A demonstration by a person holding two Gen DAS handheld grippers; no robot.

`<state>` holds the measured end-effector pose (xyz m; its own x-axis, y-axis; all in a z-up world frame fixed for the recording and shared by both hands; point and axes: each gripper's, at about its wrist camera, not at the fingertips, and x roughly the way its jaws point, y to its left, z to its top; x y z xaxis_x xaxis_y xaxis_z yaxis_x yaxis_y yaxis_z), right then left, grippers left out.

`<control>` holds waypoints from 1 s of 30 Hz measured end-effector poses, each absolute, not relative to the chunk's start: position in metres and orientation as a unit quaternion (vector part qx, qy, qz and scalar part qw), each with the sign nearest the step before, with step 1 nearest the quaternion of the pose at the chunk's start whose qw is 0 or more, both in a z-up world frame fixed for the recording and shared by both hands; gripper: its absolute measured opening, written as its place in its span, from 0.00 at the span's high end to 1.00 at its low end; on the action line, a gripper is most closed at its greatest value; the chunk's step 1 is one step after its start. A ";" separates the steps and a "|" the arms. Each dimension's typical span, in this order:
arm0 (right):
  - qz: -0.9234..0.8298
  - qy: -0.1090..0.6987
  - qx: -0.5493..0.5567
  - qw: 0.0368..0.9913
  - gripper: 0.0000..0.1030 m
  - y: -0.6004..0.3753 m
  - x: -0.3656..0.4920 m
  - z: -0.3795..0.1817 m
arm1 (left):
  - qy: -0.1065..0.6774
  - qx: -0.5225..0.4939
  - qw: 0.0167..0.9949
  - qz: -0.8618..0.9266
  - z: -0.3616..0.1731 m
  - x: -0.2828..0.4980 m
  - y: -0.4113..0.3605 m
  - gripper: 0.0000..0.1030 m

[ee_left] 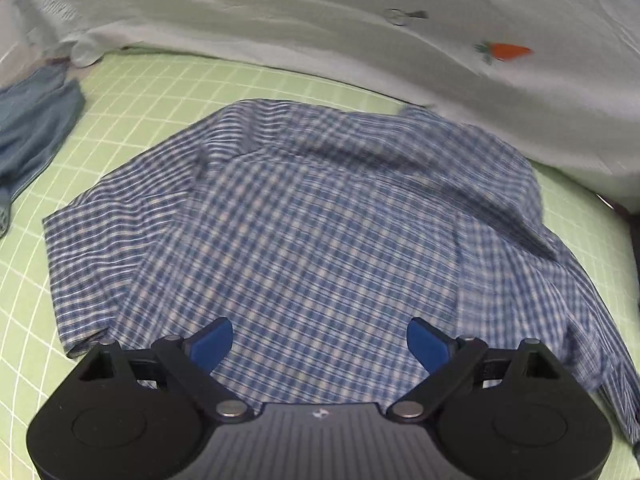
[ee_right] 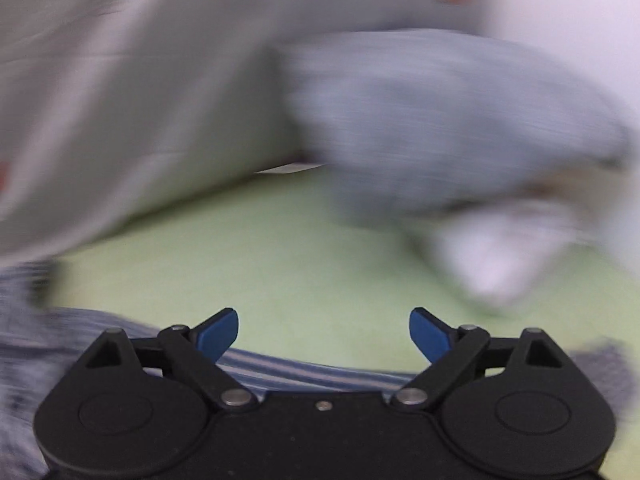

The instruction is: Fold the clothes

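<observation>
A blue and white checked shirt (ee_left: pixel 304 224) lies partly folded and wrinkled on the green grid mat (ee_left: pixel 140 96). My left gripper (ee_left: pixel 320 340) is open and empty, hovering over the shirt's near edge. My right gripper (ee_right: pixel 324 332) is open and empty over the green mat (ee_right: pixel 256 256); the checked shirt's edge (ee_right: pixel 304 372) lies just under its base. The right wrist view is blurred by motion.
A white cloth with a carrot print (ee_left: pixel 400 32) lies along the mat's far side. A blue-grey garment (ee_left: pixel 32 128) lies at the left. In the right wrist view a pale blue garment (ee_right: pixel 440 120) and a white bundle (ee_right: pixel 496 256) lie ahead to the right.
</observation>
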<state>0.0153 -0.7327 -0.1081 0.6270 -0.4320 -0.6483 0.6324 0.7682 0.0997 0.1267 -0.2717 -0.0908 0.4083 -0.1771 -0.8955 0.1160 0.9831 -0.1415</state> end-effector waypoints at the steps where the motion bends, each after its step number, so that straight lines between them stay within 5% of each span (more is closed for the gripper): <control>1: -0.263 0.310 0.170 0.898 0.10 -0.723 0.037 -0.108 | 0.539 -0.032 0.838 -0.083 -0.094 0.129 -0.269 0.09; 7: -0.099 0.327 0.211 0.916 0.12 -0.670 0.159 -0.117 | 0.538 -0.056 0.839 -0.061 -0.101 0.135 -0.245 0.09; 11: -0.042 0.370 0.240 0.896 0.23 -0.646 0.219 -0.138 | 0.534 -0.072 0.841 -0.046 -0.104 0.137 -0.228 0.09; 13: -0.030 0.401 0.237 0.884 0.54 -0.640 0.238 -0.153 | 0.532 -0.080 0.842 -0.039 -0.105 0.138 -0.219 0.09; 14: -0.018 0.411 0.226 0.883 0.86 -0.636 0.246 -0.156 | 0.531 -0.084 0.843 -0.035 -0.105 0.139 -0.215 0.09; 15: -0.011 0.405 0.204 0.891 0.98 -0.631 0.252 -0.152 | 0.531 -0.087 0.843 -0.031 -0.106 0.139 -0.211 0.09; 21: -0.024 0.318 0.106 0.942 0.98 -0.629 0.293 -0.101 | 0.534 -0.091 0.841 -0.003 -0.114 0.139 -0.184 0.09; 26: -0.040 0.357 0.071 0.931 0.97 -0.631 0.325 -0.126 | 0.536 -0.106 0.837 0.021 -0.122 0.144 -0.173 0.09; 28: -0.052 0.379 0.070 0.921 0.89 -0.632 0.325 -0.139 | 0.532 -0.104 0.840 0.022 -0.119 0.143 -0.172 0.09; 30: -0.062 0.378 0.081 0.920 0.52 -0.637 0.315 -0.138 | 0.529 -0.102 0.842 0.023 -0.117 0.142 -0.171 0.09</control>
<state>0.3151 -0.6365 -0.1384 0.7059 -0.0525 -0.7064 0.1754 0.9791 0.1026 0.1416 -0.1709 -0.1165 0.4395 -0.0691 -0.8956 -0.1477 0.9779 -0.1479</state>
